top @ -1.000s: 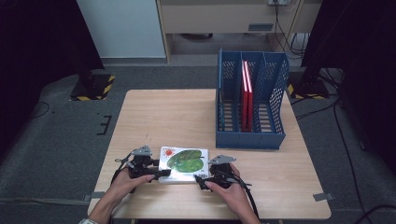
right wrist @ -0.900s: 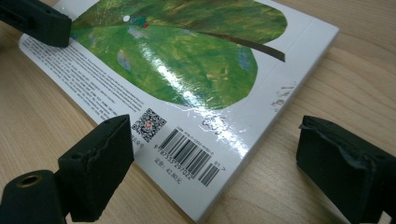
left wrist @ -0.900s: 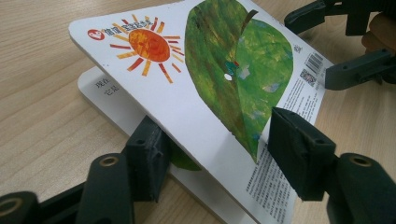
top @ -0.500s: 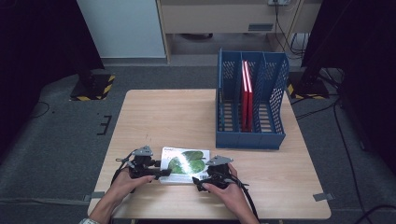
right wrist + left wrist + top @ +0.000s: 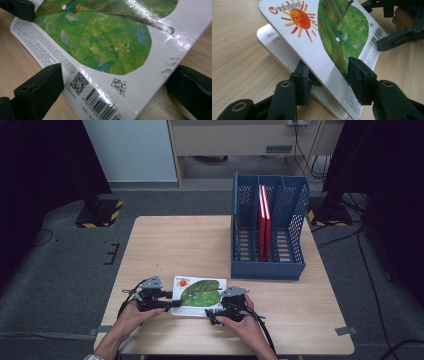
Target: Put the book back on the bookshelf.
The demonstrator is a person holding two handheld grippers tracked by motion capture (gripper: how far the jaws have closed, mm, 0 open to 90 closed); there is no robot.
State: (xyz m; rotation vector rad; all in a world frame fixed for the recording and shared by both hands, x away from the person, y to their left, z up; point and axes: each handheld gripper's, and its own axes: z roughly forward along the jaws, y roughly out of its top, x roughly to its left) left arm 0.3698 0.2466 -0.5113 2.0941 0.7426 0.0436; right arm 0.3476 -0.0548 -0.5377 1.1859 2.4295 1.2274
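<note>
A picture book (image 5: 199, 292) with a green leaf and an orange sun on its cover lies near the table's front edge, between my two grippers. My left gripper (image 5: 167, 306) has just been closing. In the left gripper view one jaw of the left gripper (image 5: 328, 72) sits under the raised cover (image 5: 312, 37) and the other on top, so it is shut on the cover, above the lower pages (image 5: 284, 55). My right gripper (image 5: 212, 312) has just been opening. The right gripper (image 5: 117, 75) stands open, its jaws wide apart around the book's barcode corner (image 5: 105, 45).
A blue file rack (image 5: 267, 235) stands at the table's back right with red books (image 5: 263, 220) upright in its middle slot. Bare wooden table (image 5: 190, 245) stretches behind the book. Dark stands with striped bases flank the table on the floor.
The book's outline has shifted slightly as its cover tilts up at the left gripper. Both hands have stayed where they were.
</note>
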